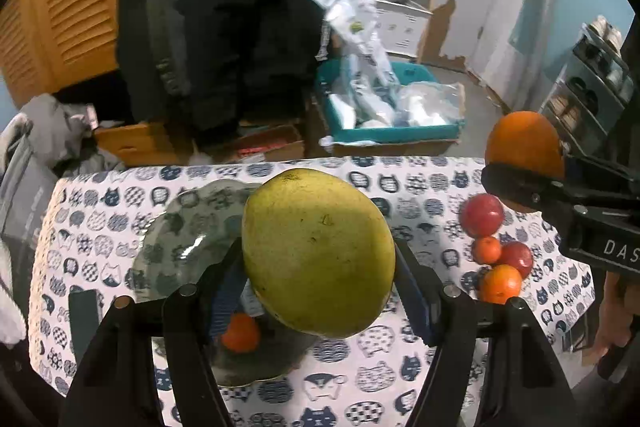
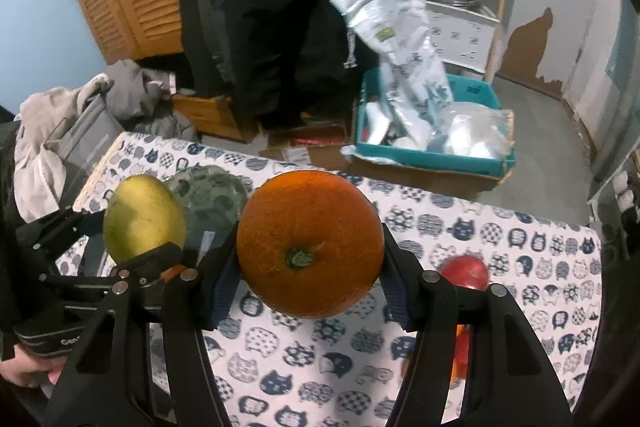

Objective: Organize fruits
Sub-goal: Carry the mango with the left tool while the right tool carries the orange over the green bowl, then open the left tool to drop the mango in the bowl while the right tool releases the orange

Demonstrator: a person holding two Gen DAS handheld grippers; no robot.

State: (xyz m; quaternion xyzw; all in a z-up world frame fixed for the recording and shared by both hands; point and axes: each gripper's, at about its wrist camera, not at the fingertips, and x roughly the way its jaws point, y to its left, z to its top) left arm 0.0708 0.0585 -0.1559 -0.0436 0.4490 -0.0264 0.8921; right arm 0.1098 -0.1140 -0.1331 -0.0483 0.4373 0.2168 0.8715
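Left tool (image 1: 320, 259): clamped on green-yellow mango (image 1: 318, 253), raised above glass plate (image 1: 188, 239) on worktop (image 1: 360, 367). Right tool (image 2: 310, 267): clamped on orange (image 2: 310, 245), above worktop's middle.

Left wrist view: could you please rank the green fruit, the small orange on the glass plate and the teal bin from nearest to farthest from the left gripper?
1. Green fruit, between the left gripper fingers.
2. Small orange, just below, on the plate.
3. Teal bin, on the floor beyond the table.
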